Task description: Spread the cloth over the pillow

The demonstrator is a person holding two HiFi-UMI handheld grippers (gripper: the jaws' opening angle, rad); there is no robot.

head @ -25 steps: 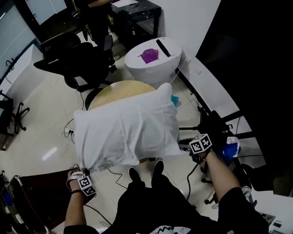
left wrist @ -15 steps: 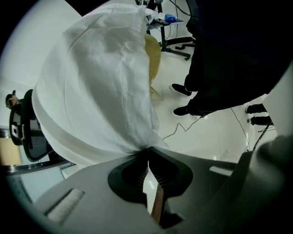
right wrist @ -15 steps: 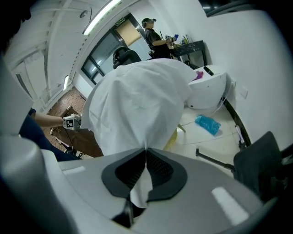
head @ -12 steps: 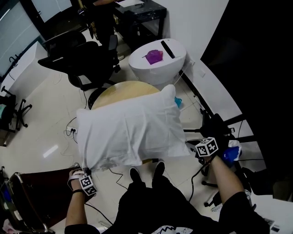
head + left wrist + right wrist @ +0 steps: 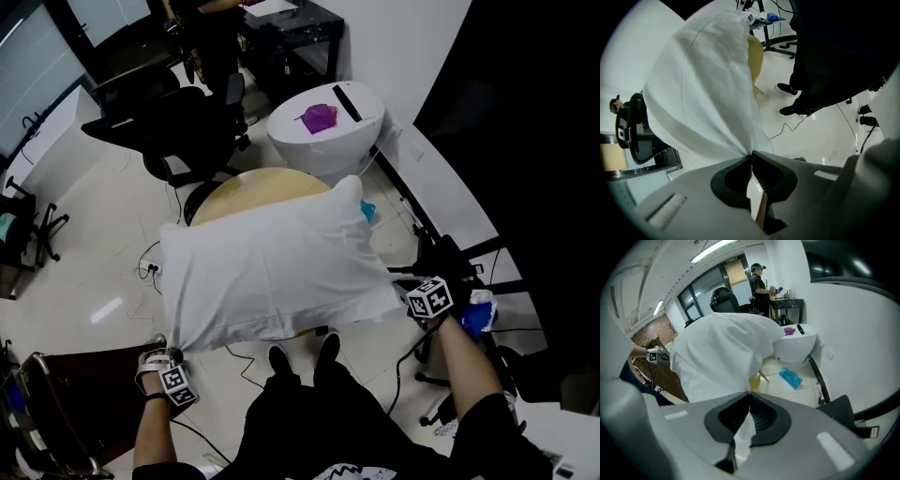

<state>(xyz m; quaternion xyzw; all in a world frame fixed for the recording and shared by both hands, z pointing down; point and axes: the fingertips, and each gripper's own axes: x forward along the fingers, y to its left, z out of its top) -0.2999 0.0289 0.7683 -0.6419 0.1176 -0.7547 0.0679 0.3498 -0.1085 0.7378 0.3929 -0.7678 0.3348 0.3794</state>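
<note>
Okay, left gripper (image 5: 172,349) (image 5: 751,154): jaws clenched on a corner of the cloth (image 5: 272,272) (image 5: 703,93), fabric pinched right at the tips. Right gripper (image 5: 399,296) (image 5: 750,393): jaws also clenched, with a cloth corner caught between the pads and a scrap of white showing behind them.

Cloth: plain white, thin, lightly creased, with folds fanning out from each pinch point. In the head view it is pulled taut between the two grippers, the left at its 7 o'clock and the right at its 4 o'clock. It sits puffed over the round table (image 5: 234,187). Its long axis runs roughly 8 to 2 o'clock, and the near long edge hangs off the table toward the person. The pillow is covered; only a rounded bulge reads, with one peaked corner at 1 o'clock.

Counts: one cloth, two grippers, one wooden table top peeking out at 11 o'clock. Two black shoes (image 5: 300,356) at 6 o'clock. One blue bag (image 5: 366,211) on the floor at 2 o'clock. One white round pod (image 5: 323,141) at 12, bearing one purple item (image 5: 319,117) and one black bar (image 5: 347,101). One black office chair (image 5: 187,122) at 11.
</note>
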